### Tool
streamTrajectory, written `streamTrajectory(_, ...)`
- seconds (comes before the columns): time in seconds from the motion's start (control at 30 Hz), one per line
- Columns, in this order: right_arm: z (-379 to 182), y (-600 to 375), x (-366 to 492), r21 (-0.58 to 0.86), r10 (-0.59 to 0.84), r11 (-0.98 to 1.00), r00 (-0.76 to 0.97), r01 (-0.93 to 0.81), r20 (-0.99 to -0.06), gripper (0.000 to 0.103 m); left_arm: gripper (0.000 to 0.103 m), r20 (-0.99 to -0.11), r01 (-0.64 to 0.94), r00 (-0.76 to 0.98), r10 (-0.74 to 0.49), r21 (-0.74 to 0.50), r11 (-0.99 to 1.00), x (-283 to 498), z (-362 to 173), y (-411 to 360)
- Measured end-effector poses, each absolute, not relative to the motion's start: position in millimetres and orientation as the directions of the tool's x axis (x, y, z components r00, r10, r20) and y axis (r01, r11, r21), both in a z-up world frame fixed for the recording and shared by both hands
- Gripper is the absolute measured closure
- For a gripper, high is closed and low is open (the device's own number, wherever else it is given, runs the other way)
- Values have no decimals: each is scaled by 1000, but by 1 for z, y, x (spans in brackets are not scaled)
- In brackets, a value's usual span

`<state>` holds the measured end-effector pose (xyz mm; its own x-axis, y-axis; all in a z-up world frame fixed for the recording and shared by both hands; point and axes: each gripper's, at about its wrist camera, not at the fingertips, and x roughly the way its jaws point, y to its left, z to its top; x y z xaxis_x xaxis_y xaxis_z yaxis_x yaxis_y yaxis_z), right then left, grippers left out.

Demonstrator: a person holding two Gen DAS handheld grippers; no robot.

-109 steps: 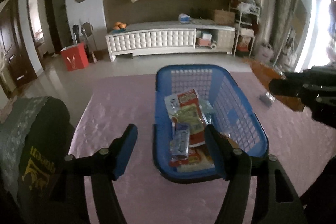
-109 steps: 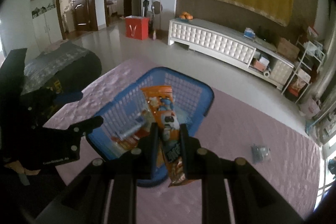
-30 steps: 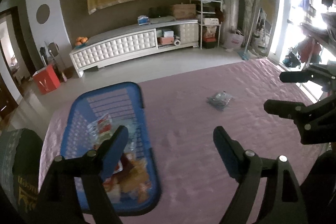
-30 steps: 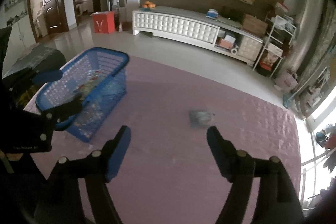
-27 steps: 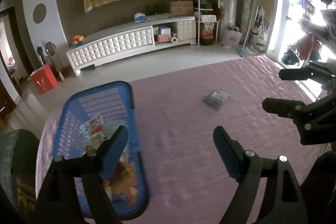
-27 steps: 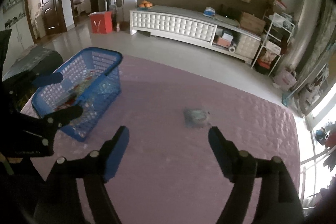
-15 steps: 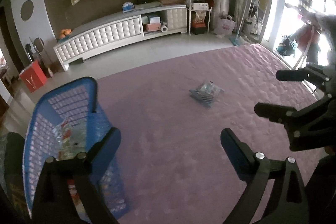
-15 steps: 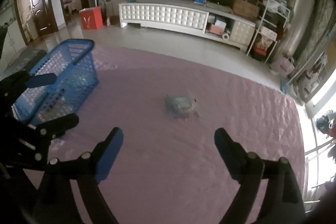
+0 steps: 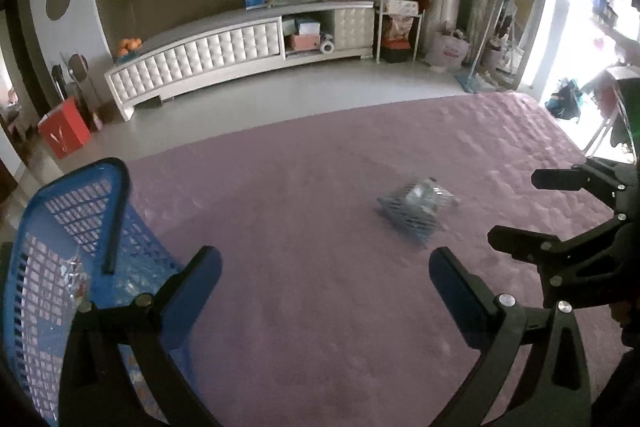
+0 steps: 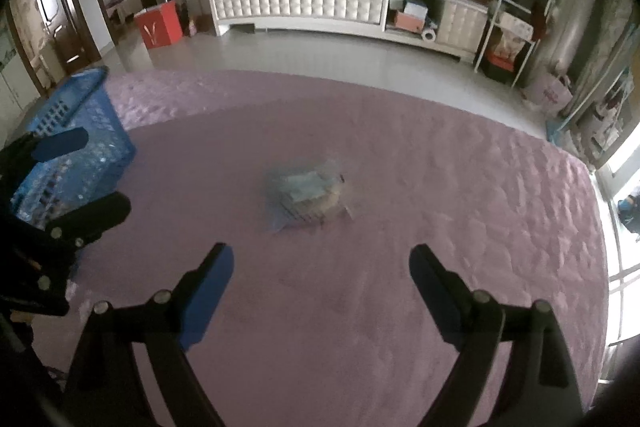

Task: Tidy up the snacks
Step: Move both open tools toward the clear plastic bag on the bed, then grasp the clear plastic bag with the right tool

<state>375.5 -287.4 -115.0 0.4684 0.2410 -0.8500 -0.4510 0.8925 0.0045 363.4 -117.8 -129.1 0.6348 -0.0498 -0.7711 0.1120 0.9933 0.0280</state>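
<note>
Two grippers, both empty. Left wrist view: the left gripper (image 9: 325, 267) has just been opening, fingers wide apart, nothing between; snack packet (image 9: 416, 213) on the pink bedspread (image 9: 320, 179) at one o'clock, blue basket (image 9: 60, 247) at nine. Right wrist view: right gripper (image 10: 321, 265) fingers spread, packet (image 10: 306, 193) ahead at twelve, basket (image 10: 76, 139) at ten.

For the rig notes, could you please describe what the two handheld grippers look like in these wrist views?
Both look alike. The left gripper and right gripper each have matte black, angular linkage arms joined by round silver fasteners, ending in two flat fingers with blue pads on their inner faces. No cables or markings are visible, and no sleeve can be made out.
</note>
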Motion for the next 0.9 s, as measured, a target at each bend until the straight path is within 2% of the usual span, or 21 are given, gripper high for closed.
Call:
streamTrajectory(0.27,-141,-284,407,33,256,882,418,-470,-872,11,0,-814,148,575,-76,12,989,389,-155,-120)
streamTrajectory(0.57,-164,-272,427,69,288,864,377,-498,-880,11,0,-830,115,557,-30,42,993,400,-179,-117)
streamTrajectory(0.7,-169,-267,432,41,278,854,389,-519,-879,11,0,-829,98,559,-17,45,994,406,-183,-113)
streamTrajectory(0.77,-171,-265,434,50,296,846,388,-531,-873,17,0,-822,95,569,-6,59,994,406,-183,-113)
streamTrajectory(0.9,-170,-261,430,31,306,831,409,-556,-860,43,0,-821,83,570,-27,25,996,404,-180,-113)
